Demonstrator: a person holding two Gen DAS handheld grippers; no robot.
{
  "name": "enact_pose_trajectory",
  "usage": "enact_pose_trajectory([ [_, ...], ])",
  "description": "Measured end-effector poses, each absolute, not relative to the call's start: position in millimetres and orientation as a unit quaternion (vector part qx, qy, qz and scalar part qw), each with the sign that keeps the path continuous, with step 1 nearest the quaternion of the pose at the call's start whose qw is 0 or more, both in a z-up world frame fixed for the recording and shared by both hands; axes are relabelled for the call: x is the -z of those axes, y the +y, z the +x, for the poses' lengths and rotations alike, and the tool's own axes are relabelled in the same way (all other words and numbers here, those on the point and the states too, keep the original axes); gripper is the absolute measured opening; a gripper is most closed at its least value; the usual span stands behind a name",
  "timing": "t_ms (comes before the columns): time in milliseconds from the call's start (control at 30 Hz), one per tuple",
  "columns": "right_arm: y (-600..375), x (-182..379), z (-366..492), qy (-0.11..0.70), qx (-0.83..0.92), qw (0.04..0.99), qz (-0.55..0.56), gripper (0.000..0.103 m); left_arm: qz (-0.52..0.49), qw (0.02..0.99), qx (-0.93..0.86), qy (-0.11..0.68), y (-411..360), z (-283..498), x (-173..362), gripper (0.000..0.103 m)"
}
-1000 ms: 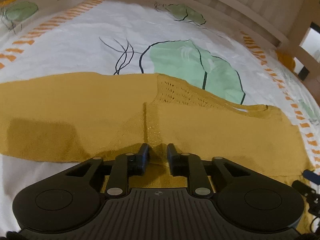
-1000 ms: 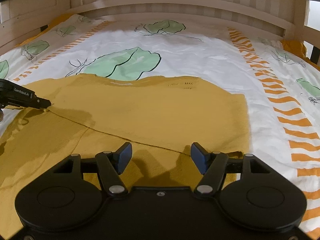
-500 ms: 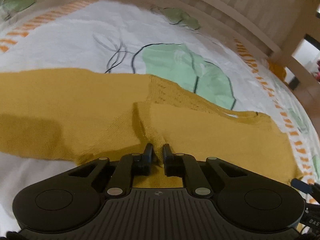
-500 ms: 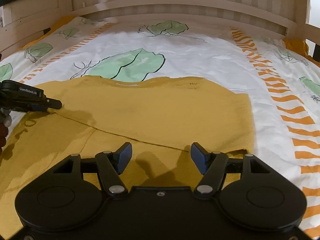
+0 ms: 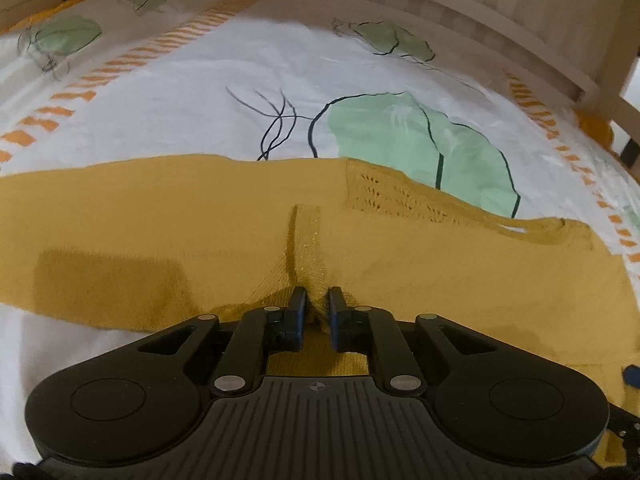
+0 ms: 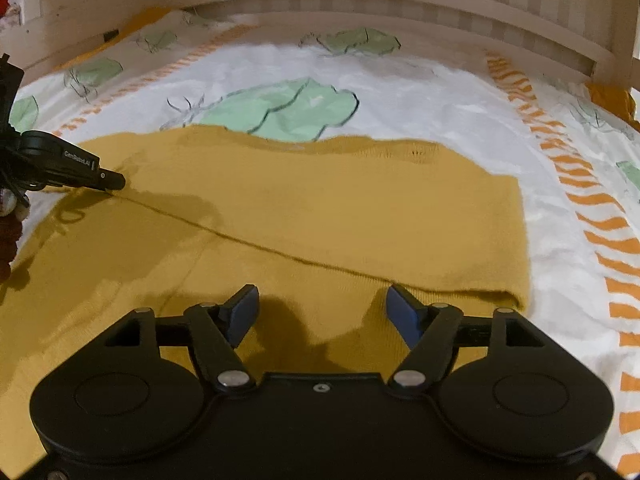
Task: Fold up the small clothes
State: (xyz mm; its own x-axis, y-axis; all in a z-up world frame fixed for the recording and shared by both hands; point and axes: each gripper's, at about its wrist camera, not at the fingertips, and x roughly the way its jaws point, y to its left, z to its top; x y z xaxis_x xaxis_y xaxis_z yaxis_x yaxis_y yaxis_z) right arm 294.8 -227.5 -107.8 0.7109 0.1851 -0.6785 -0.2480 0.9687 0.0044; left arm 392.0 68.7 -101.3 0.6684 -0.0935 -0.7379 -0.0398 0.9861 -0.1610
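Your left gripper (image 5: 317, 300) has just loosened a little but still pinches the yellow top (image 6: 320, 208) lying on the bed sheet (image 6: 420, 92). Your right gripper (image 6: 322, 312) just opened wider, holding nothing, so that fold looks done.

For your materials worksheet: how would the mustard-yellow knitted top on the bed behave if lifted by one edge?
The mustard-yellow knitted top would probably droop limply: it already puckers between the left tongs. It looks light and thin, lying flat where folded.
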Motion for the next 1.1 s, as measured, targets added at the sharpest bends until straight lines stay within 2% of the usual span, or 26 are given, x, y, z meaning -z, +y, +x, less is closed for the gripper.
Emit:
enact_pose_trajectory([
  [67, -226.1, 109.9, 294.7, 0.365, -0.115, 0.923, -0.045, 0.084, -0.069, 0.909, 0.027, 0.411, 65.8, 393.8, 100.4, 0.025],
  [167, -219.5, 114.2, 295.4, 0.377, -0.116, 0.917, -0.057, 0.1, -0.055, 0.91, 0.035, 0.41, 61.9, 392.2, 101.5, 0.033],
  [233, -213.1, 117.8, 294.7, 0.38, -0.113, 0.915, -0.071, 0.102, -0.045, 0.912, 0.037, 0.407, 57.5, 390.6, 102.0, 0.037],
  [533, -210.6, 122.2, 292.3, 0.376, -0.105, 0.918, -0.068, 0.103, 0.001, 0.922, 0.005, 0.388, 39.6, 380.7, 99.9, 0.04],
  [833, -208.4, 117.4, 297.2, 0.393, -0.095, 0.913, -0.058, 0.103, -0.017, 0.918, -0.011, 0.397, 49.0, 375.1, 85.9, 0.039],
  [900, -207.0, 112.9, 295.7, 0.394, -0.094, 0.913, -0.051, 0.1, -0.017, 0.916, -0.016, 0.399, 57.3, 374.5, 79.2, 0.039],
  [967, -204.5, 106.0, 293.1, 0.389, -0.098, 0.915, -0.044, 0.094, -0.021, 0.917, -0.026, 0.398, 66.7, 373.8, 74.5, 0.04],
  [1100, -197.5, 88.8, 290.6, 0.383, -0.11, 0.917, -0.018, 0.093, -0.042, 0.915, -0.063, 0.396, 100.0, 369.7, 65.7, 0.04],
])
